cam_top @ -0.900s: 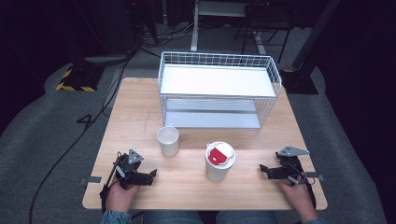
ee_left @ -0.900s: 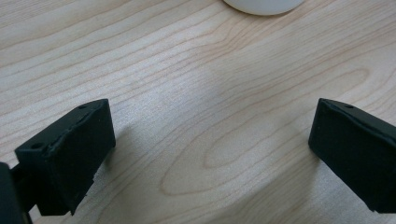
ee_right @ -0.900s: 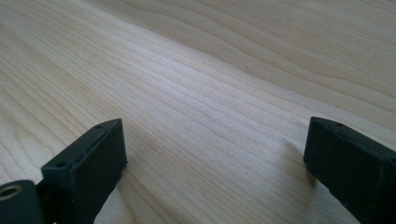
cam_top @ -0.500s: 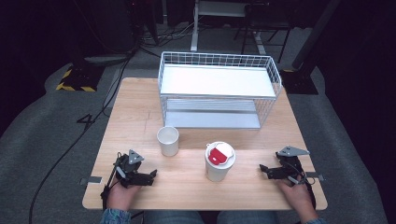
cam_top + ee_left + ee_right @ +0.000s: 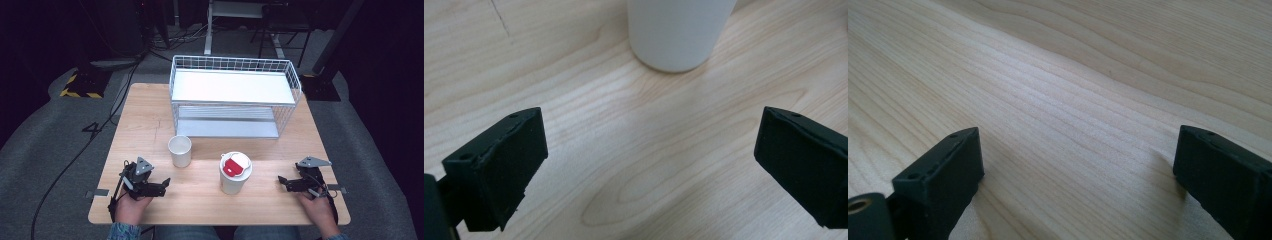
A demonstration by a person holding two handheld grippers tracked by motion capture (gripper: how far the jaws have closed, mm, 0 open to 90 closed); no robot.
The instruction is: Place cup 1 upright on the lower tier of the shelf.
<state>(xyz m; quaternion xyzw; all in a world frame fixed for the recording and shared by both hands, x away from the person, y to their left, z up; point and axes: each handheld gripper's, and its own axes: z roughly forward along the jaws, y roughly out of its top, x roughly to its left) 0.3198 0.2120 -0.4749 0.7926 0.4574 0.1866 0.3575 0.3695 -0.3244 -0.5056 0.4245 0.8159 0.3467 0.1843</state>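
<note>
Grey carpet floor (image 5: 45, 145) — dark room — wooden table (image 5: 145, 120).

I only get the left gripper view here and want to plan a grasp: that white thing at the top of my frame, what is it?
Observer: An open white cup, upright on the table, just ahead of the left gripper.
Operator: Anything else nearby?
Observer: A second white cup with a red-and-white lid stands to its right, apart from it.
Operator: Where is the other gripper?
Observer: The right gripper rests near the table's right edge, jaws open and holding nothing.
Operator: What lies behind the cups?
Observer: A white wire rack with two shelves.
</note>
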